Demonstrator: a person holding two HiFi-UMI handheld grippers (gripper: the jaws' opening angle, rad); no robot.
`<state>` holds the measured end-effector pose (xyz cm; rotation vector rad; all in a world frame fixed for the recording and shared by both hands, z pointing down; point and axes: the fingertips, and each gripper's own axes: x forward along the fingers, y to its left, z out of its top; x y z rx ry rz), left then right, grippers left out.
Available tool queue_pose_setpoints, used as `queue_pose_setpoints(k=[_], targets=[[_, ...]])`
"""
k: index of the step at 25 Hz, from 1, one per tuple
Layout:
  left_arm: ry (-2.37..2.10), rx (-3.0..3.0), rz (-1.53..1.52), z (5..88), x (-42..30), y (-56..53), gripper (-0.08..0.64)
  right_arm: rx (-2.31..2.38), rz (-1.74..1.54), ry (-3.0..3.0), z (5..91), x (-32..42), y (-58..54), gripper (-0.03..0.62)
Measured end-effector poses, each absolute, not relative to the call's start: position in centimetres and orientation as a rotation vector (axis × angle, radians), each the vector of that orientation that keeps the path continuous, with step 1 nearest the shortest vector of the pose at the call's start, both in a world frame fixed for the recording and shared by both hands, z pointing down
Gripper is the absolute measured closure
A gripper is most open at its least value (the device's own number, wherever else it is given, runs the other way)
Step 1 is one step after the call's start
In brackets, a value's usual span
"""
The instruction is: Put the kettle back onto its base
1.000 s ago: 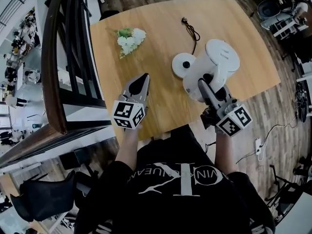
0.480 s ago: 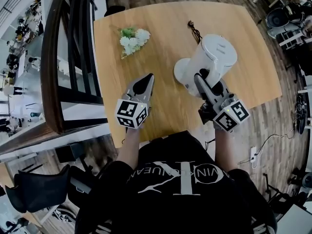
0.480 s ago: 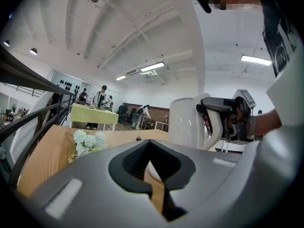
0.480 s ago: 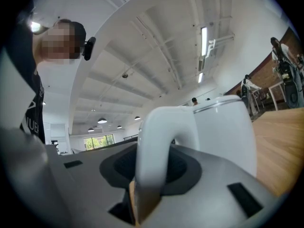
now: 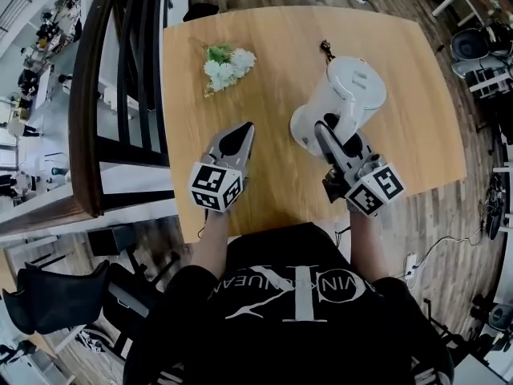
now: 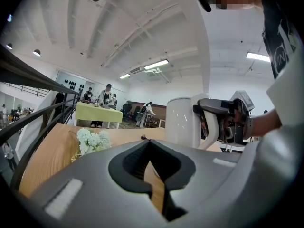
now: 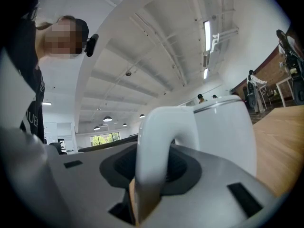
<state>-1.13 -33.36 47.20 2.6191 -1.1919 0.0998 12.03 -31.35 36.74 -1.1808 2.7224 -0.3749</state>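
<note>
Kettle (image 5: 353, 87) has swung over its base (image 5: 300, 135), right claw (image 5: 324, 127) clamping its handle (image 7: 152, 146) to steer (left claw (image 5: 238, 135) closed, empty).

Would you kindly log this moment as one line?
right gripper: shut on kettle handle | kettle: tilted, partly over base | left gripper: shut, empty

The left gripper (image 5: 240, 131) is pointing forward with its jaws together and empty, the left forearm (image 5: 210, 245) reaching straight ahead. The right gripper (image 5: 324, 128) is pointing roughly level, jaws clamping the handle (image 7: 153, 141) of the kettle (image 5: 350, 87), the right forearm (image 5: 365, 247) extending likewise.
</note>
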Motion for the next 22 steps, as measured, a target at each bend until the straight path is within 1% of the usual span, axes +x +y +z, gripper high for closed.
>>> queue_pose_setpoints(k=[22], targets=[[-1.229,2.599,0.118,47.6,-1.4,-34.0,0.557,-1.056,-0.284,2.857,39.3,10.4,-31.5,0.468]])
